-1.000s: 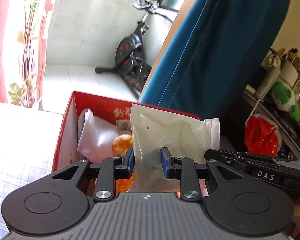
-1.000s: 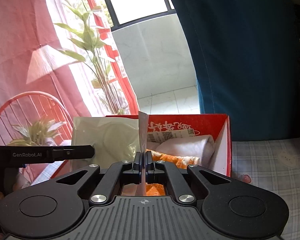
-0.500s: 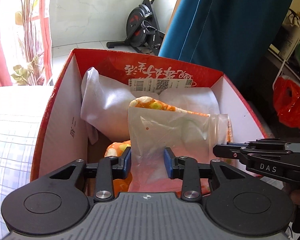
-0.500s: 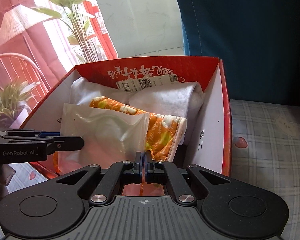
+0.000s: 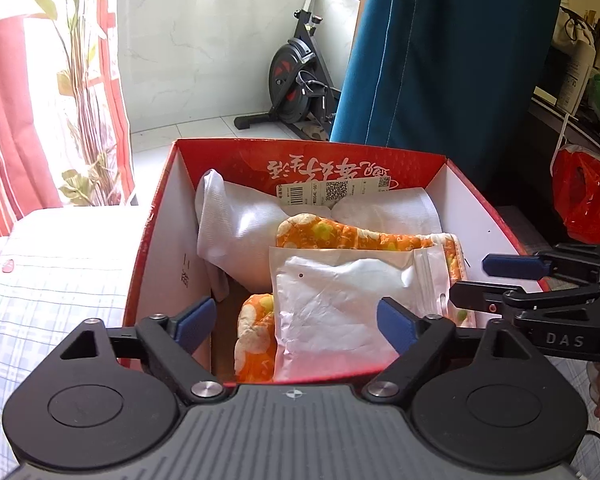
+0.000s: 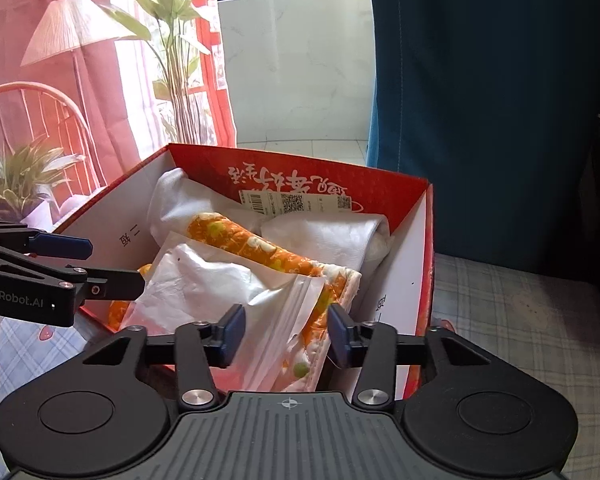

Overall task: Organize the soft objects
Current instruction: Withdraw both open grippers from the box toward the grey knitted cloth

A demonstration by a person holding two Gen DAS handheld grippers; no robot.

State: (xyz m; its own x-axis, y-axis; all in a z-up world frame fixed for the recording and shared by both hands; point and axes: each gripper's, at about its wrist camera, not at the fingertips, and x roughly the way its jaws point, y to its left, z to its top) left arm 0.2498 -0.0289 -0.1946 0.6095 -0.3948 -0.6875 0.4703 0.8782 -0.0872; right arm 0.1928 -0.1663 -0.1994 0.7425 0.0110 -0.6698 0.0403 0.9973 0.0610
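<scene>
Both my tongs, left (image 5: 292,326) and right (image 6: 285,334), have just opened, releasing the pouch (image 5: 340,308) onto the cloth (image 5: 356,236) in the box (image 5: 156,248).

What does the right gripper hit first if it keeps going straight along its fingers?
Probably the clear zip bag lying in the red box: its sealed edge sits just ahead of the open right gripper, atop the orange quilted cloth. Depth uncertain.
</scene>
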